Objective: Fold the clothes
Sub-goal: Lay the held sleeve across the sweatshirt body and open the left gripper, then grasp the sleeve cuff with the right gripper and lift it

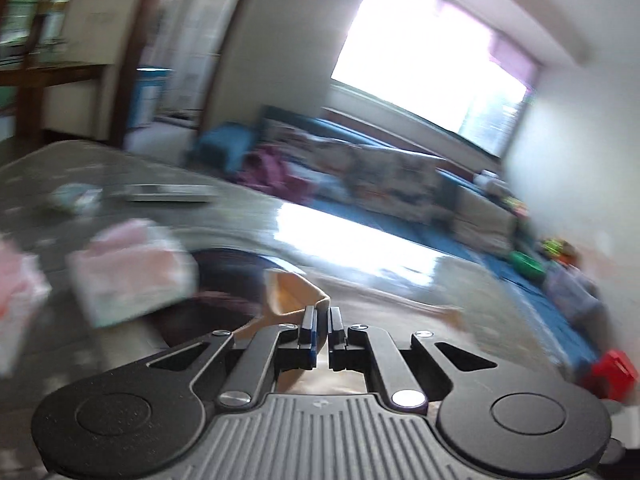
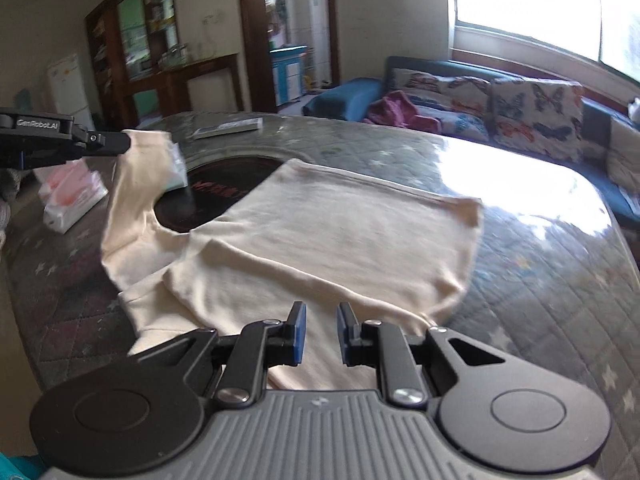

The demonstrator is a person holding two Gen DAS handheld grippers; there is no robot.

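A cream garment (image 2: 332, 240) lies spread on the grey quilted table (image 2: 540, 248). One sleeve or strap of it is lifted at the far left, pinched by my left gripper (image 2: 126, 141), which reaches in from the left edge. In the blurred left wrist view the left gripper (image 1: 322, 312) is shut on a fold of that cream cloth (image 1: 292, 288). My right gripper (image 2: 321, 312) hovers just above the near edge of the garment, jaws apart with nothing between them.
Pink-and-white packets (image 2: 70, 196) lie at the table's left. A flat remote-like object (image 2: 228, 127) rests at its far side. A dark round inset (image 2: 224, 192) sits mid-table, partly under the cloth. A sofa with butterfly cushions (image 2: 500, 108) stands behind.
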